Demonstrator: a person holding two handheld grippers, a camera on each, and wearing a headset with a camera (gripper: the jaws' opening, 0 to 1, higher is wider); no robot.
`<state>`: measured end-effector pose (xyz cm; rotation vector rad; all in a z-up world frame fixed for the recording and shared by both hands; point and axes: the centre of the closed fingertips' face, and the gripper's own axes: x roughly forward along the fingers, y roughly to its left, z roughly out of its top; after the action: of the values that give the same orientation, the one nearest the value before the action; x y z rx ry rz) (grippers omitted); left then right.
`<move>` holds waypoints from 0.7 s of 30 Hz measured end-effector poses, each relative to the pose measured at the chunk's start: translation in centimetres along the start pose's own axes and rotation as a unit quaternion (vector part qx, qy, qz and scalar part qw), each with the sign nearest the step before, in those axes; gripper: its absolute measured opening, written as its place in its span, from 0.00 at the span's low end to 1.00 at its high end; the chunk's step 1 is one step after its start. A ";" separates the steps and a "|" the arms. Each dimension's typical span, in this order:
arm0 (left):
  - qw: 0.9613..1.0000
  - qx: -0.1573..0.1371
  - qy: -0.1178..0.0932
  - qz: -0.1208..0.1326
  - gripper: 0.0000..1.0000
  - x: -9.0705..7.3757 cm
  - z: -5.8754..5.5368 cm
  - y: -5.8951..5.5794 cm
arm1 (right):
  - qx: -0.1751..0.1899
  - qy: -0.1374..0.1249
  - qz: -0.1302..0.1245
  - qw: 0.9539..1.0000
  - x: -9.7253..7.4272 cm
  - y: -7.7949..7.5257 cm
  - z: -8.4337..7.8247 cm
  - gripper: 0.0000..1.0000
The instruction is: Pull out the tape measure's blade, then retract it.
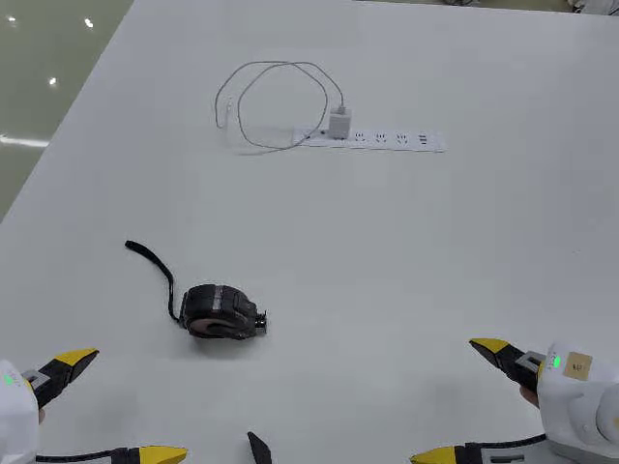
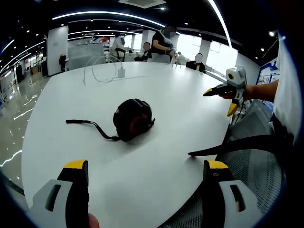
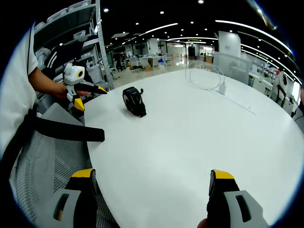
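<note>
A black tape measure (image 1: 221, 311) with a black wrist strap (image 1: 155, 266) lies on the white table (image 1: 387, 242), near the front left. It also shows in the left gripper view as the tape measure (image 2: 133, 119) and in the right gripper view as the tape measure (image 3: 134, 100). My left gripper (image 1: 121, 406) is at the bottom left, open and empty, a short way in front of the tape measure. My right gripper (image 1: 464, 401) is at the bottom right, open and empty, well to the right of it. Both sets of jaws have yellow tips.
A white power strip (image 1: 387, 139) with a plugged-in charger (image 1: 339, 125) and a looped white cable (image 1: 276, 101) lies further back. A mesh office chair (image 3: 52, 156) sits at the table's near edge. People stand beyond the far side (image 2: 161, 45).
</note>
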<state>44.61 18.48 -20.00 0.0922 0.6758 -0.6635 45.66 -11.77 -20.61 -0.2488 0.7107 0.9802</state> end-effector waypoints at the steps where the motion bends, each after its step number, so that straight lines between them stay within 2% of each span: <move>1: 1.000 0.000 0.000 0.000 0.99 0.0 0.0 0.0 | 0.000 0.000 0.000 1.000 0.0 0.0 0.0 0.98; 21: 1.000 0.000 0.000 -0.001 0.99 -0.1 0.1 -0.2 | 0.004 -0.001 -0.003 1.000 -0.2 0.0 -0.2 0.99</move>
<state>44.47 18.30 -19.88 0.0913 0.6761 -0.6659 45.51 -11.99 -20.65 -0.2434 0.7118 0.9724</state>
